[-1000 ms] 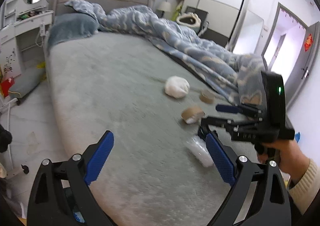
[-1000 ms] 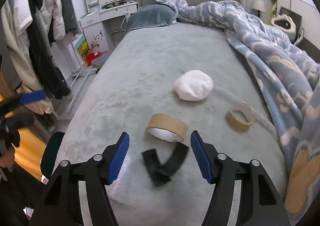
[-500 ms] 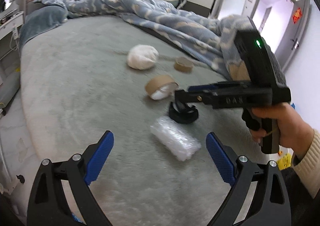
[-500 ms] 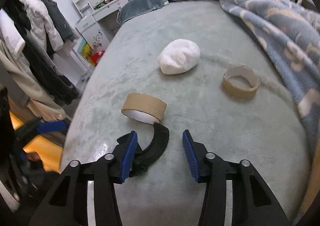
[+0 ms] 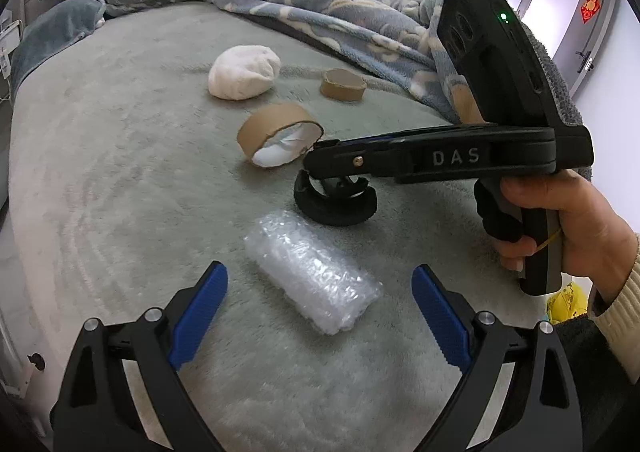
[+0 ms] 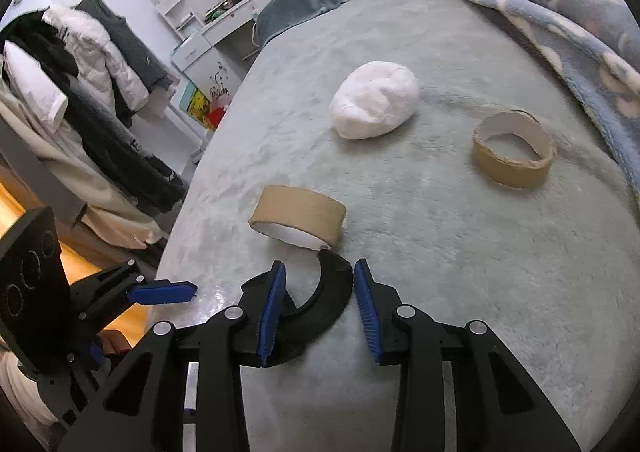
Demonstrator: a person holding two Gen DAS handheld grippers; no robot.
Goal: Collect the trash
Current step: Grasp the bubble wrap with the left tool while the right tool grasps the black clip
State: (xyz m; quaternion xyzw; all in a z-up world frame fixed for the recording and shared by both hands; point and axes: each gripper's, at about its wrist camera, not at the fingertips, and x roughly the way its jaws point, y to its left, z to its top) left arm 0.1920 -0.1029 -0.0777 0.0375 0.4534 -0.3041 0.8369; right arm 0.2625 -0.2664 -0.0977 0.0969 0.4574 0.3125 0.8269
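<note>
— Black fabric, curled into an open loop: band (image 6: pixel 334 284), flat on the grey bed (image 6: pixel 440 292), right at the tip of the right gripper (image 6: pixel 319 268).

— Clamped yet?

— Not as far as can be judged. Blue pads set narrow, astride the curve, one to each side, with a sliver of gap showing beside the band. Straddling, not pinching. No help from the left wrist view: contact hidden behind the fingers.

— Lying which way from the tool?

— Dead ahead and below, between the pads. Curve bowing toward the right-hand pad, far end just short of the brown tape ring (image 6: pixel 298 220). Probably only a squeeze left, then a lift.

— And the left side?

— Left gripper (image 5: pixel 320 274) spread wide, holding nothing, hovering over the bubble-wrap roll (image 5: pixel 316 276). Far nearer to that than to anything else on the bed.

— Long axis of the roll?

— Slanted: far end up-left, near end down-right, so oblique to the line between the pads. Likely calls for a turn of the wrist, to close across the short side and not along the length.

— Other trash?

— White wad (image 6: pixel 376 100) and a second cardboard ring (image 6: pixel 514 156), farther up the bed, well apart from both tools, near the edge of the blue blanket (image 6: pixel 560 12).
</note>
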